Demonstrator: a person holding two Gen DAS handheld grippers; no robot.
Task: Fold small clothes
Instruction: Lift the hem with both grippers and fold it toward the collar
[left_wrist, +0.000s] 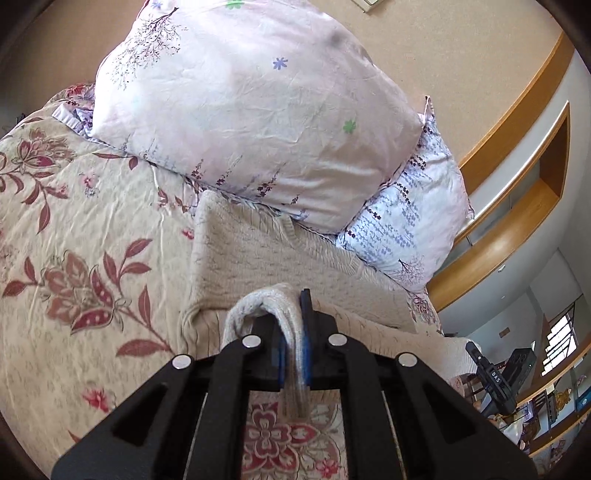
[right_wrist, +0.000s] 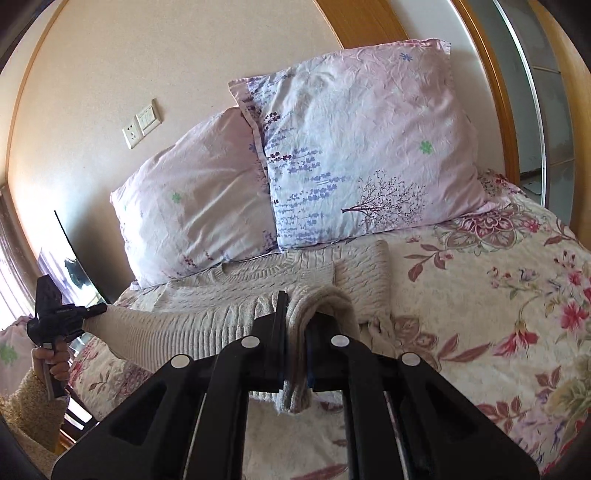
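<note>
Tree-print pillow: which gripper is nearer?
Right. The right gripper sits just before the tree-print pillow, gripping the sweater; the left gripper holds it farther off sideways.

Sweater (left_wrist: 258, 254) hem—perhaps bunched—hidden behind left claw (left_wrist: 293, 334).

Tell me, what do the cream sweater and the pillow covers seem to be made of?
The cream sweater looks like thick knitted yarn, perhaps wool or acrylic: ribbed and cable-like rows show, with a matte, fuzzy surface. The pillow covers look like thin woven cotton, printed, with many fine creases.
</note>
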